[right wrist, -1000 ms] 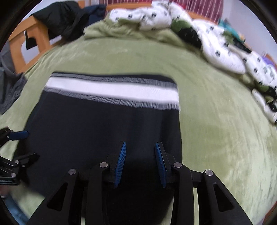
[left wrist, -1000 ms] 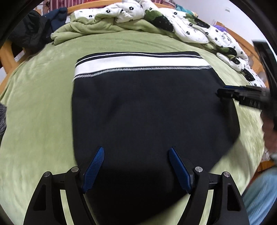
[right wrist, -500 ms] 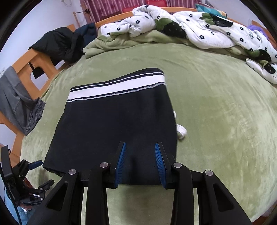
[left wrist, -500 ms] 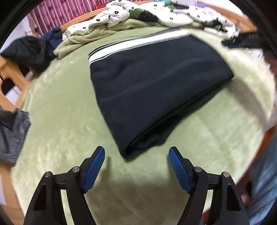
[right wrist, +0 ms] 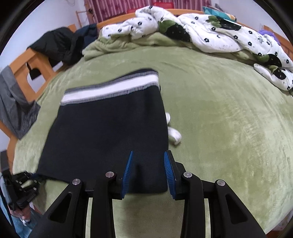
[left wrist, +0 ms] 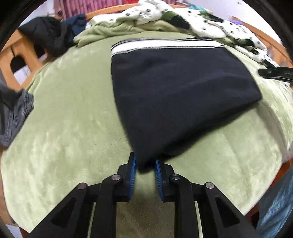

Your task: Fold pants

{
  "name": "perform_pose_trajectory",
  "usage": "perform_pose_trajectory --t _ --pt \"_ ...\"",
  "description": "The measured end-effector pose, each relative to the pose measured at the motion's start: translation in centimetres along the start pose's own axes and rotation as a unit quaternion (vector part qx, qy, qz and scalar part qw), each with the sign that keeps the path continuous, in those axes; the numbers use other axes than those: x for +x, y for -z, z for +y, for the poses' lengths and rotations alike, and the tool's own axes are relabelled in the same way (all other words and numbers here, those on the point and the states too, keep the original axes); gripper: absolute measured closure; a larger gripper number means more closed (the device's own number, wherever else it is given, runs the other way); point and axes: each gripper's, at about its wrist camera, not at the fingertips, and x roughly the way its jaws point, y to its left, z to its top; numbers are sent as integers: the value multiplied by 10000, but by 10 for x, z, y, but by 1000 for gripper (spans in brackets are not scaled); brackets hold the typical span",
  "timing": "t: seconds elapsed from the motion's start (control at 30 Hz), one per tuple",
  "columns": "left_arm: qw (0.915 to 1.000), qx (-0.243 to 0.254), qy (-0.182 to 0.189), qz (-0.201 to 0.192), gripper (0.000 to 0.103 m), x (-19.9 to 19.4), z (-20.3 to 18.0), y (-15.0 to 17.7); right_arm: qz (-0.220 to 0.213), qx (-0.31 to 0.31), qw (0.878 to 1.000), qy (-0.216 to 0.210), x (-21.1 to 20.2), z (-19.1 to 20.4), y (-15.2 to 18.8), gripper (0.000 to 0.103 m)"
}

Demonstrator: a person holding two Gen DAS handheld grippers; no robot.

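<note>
Wide bare stretches of the green bed [right wrist: 228, 128] lie open on both sides of the folded pants [right wrist: 109, 131]. A heaped quilt [right wrist: 210, 34] blocks the far edge. Dark clothes [right wrist: 55, 45] drape the wooden frame [right wrist: 20, 64], and a white sock [right wrist: 174, 134] lies just beside the pants.

A lived-in bedroom at home is showing here. A green plush blanket [right wrist: 228, 113] is covering a wide bed, whose wooden frame [right wrist: 27, 67] is running along the far edges. A white flower-print quilt [right wrist: 210, 34] is lying bunched at the far side, a dark jacket [right wrist: 58, 45] is draping over the frame, and striped pink curtains [right wrist: 109, 9] are hanging behind.
</note>
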Motion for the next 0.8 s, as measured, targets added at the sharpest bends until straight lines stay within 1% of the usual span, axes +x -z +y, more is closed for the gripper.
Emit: perform_pose_trajectory --t 0.03,0.1,0.17,0.2,0.23,0.27,0.3,0.33,0.4,0.47,0.5,0.53,0.6,0.67,0.7,0.73,0.77,0.8 --pt "9999 9 147 36 69 -4 -1 2 39 -34 10000 22 2 0 2 68" --pt "9992 -73 380 -23 61 -16 -2 9 72 -91 9999 4 5 -1 5 68" --pt "9981 -43 550 -269 61 -31 -7 11 46 -165 9999 -3 7 -1 6 68" --pt "9969 6 596 -505 58 -42 -9 10 18 -192 9998 -14 7 -1 5 68" --pt "9960 26 596 -666 50 -50 -13 8 -24 -214 9998 -33 7 -1 5 68" --pt "9949 19 606 -807 46 -57 -16 7 -85 -230 9997 -70 7 -1 4 68" --pt "9932 -13 674 -945 44 -59 -16 0 -127 -234 9996 -108 7 0 3 68" --pt "9919 -75 766 -1012 44 -57 -17 -9 -173 -234 9994 -166 8 1 2 68" --pt "9916 -220 769 -1014 44 -50 -21 -30 -273 -282 9989 -264 11 5 -3 68" --pt "9923 -423 601 -994 44 -37 -22 -59 -363 -384 9983 -253 14 9 -6 68" --pt "9921 -498 608 -978 44 -35 -25 -67 -421 -427 9979 -243 15 11 -7 68" --pt "9914 -615 703 -912 44 -25 -25 -81 -507 -471 9973 -238 16 12 -8 68" --pt "9917 -739 788 -692 44 -1 -27 -99 -620 -504 9965 -236 20 13 -6 67" --pt "9948 -713 570 -441 44 18 -35 -91 -537 -676 9962 -120 32 16 0 66" --pt "9962 -659 487 -312 44 26 -42 -84 -511 -920 9944 77 38 21 5 65" --pt "9973 -579 378 -236 44 35 -48 -78 -575 -1166 9913 224 39 27 10 66" --pt "9983 -476 204 -285 44 38 -53 -72 -637 -1400 9875 334 39 31 15 66" --pt "9983 -449 154 -340 44 36 -55 -69 -635 -1580 9845 430 39 34 18 66"
